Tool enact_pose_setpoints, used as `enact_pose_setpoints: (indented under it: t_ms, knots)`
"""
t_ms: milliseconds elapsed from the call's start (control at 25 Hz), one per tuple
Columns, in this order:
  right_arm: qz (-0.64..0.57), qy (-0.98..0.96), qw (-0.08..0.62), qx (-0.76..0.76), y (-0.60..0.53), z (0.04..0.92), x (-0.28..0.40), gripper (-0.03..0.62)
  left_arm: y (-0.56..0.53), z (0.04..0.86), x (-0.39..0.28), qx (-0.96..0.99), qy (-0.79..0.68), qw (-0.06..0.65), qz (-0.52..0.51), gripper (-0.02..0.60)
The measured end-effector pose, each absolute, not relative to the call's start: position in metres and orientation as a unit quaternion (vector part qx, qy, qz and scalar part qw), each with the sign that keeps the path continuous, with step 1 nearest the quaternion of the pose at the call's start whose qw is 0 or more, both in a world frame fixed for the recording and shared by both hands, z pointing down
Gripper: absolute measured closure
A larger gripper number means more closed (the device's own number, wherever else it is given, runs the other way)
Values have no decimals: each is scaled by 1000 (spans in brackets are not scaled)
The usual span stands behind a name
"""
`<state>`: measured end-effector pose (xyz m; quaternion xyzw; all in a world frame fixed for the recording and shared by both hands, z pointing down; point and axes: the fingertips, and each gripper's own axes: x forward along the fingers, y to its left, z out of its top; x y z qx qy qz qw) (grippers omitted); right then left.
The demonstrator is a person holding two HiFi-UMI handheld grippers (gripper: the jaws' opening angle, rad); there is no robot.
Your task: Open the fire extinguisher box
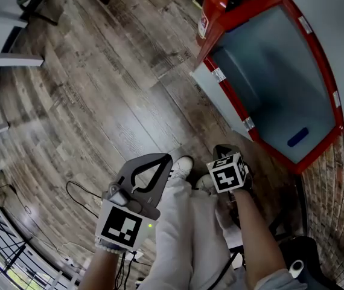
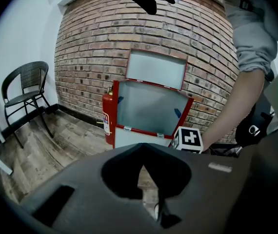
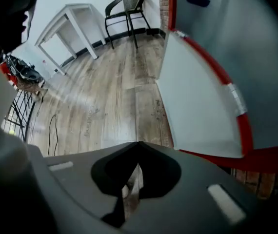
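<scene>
Standing open: the fire extinguisher box [image 1: 268, 71], red-framed with a pale grey inside, sits at the floor's edge against the brick wall [image 2: 90, 48].
Lid: the lid [image 2: 156, 68] is lifted clear of the opening and stands upright above the box, flat to the wall.
Box front: a white panel [image 3: 202, 106] edged in red faces out onto the floor.
Inside the box: only bare grey walls show, with a small blue patch [image 1: 297, 138] on one of them.
Fire extinguisher: the red fire extinguisher [image 1: 211, 8] stands on the floor just beside the box's left corner, outside it.
Left gripper: the left gripper [image 1: 165, 161] is clenched with its tips together, nothing between them, held over the floor well apart from the box.
Right gripper: the right gripper [image 1: 223, 151] is also clenched and empty, pointing steeply down at the planks near the box's front edge without touching it.
Floor: the wood plank floor [image 1: 99, 101] carries a thin black cable [image 1: 78, 201] near the person's feet.
Person: pale trousers [image 1: 184, 234] and a white shoe [image 1: 183, 167] show between the two grippers.
Far side: a dark chair [image 2: 27, 89] stands along the floor's far edge, and a white table [image 3: 70, 18] beside it.
</scene>
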<state>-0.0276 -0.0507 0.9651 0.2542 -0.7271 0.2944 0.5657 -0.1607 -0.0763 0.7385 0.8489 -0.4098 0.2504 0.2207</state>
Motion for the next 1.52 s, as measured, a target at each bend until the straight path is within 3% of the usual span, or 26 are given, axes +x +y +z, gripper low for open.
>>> enact_pose_setpoints:
  t_ms: [680,1520]
  knots:
    - [255,-823,364,354,-102,691,-6,585,-66,577,-120,880,-364,161,260,584]
    - [126,-869,248,410,-81,412,31,585,-64,321,-94,895,-399,39,195,584]
